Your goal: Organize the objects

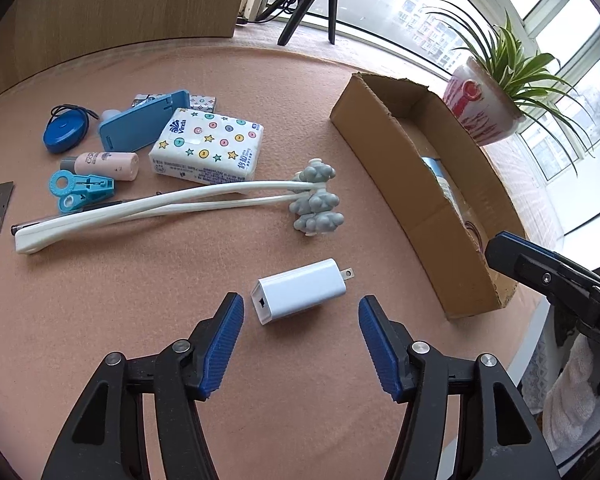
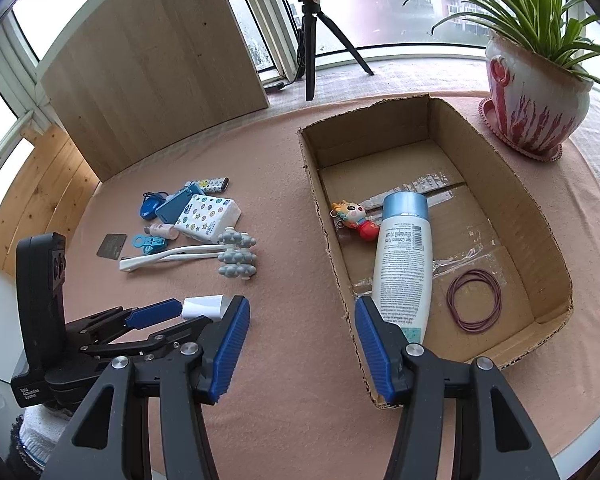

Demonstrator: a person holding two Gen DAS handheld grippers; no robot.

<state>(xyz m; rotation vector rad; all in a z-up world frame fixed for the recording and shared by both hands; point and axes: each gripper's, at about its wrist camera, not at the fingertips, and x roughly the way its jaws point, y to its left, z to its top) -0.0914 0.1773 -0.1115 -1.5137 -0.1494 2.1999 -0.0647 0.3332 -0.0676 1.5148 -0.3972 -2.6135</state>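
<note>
- My left gripper (image 1: 301, 312): fingers spread wide, holding nothing, white charger (image 1: 300, 297) lying on the pink cloth (image 1: 140, 320) just ahead between the tips.
- My right gripper (image 2: 302, 316): fingers spread, empty, above the near wall of the cardboard box (image 2: 548, 240).
- Box contents: lotion bottle (image 2: 402, 264), toy figure (image 2: 352, 218), rubber bands (image 2: 475, 300).
- Farther left: massage roller (image 1: 180, 204), tissue pack (image 1: 208, 146).

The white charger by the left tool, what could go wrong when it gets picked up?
1. The charger lies slanted between the open left tool's fingers, so it may twist or slip as they close.
2. Its prongs stick out toward the box, and might catch on the box wall going in.
3. The bottle and rubber bands already lie in the box, so the charger might land on them.
</note>
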